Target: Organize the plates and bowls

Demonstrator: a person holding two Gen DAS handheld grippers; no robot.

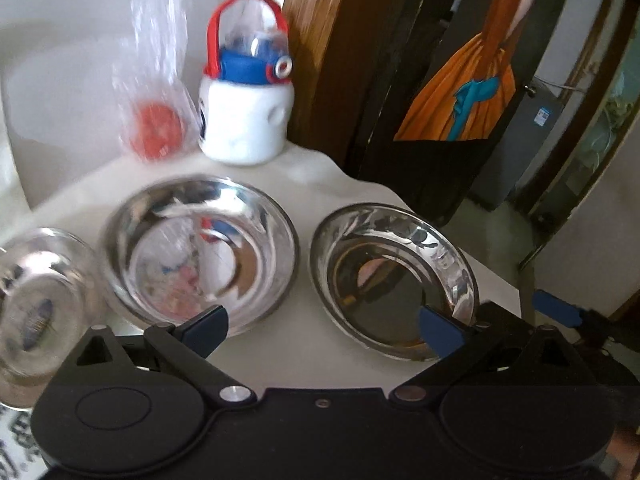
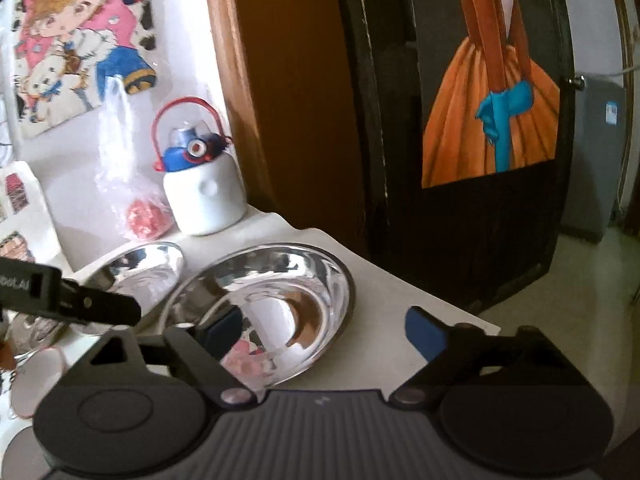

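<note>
Two steel dishes sit side by side on the white table (image 1: 304, 176): a deeper steel bowl (image 1: 200, 252) to the left and a steel plate (image 1: 394, 280) to the right. A small steel bowl (image 1: 36, 308) lies at the far left. My left gripper (image 1: 324, 334) is open and empty, low over the table just in front of both dishes. In the right wrist view my right gripper (image 2: 324, 334) is open and empty, its left fingertip (image 2: 222, 330) over the near rim of the steel plate (image 2: 272, 304). The steel bowl (image 2: 140, 272) lies behind the left gripper's body (image 2: 68, 296).
A white bottle with a blue lid and red handle (image 1: 244, 112) and a plastic bag with a red thing inside (image 1: 156, 124) stand at the table's back. A wooden frame and a dark door with an orange-dress picture (image 1: 452, 80) stand beyond the table's right edge.
</note>
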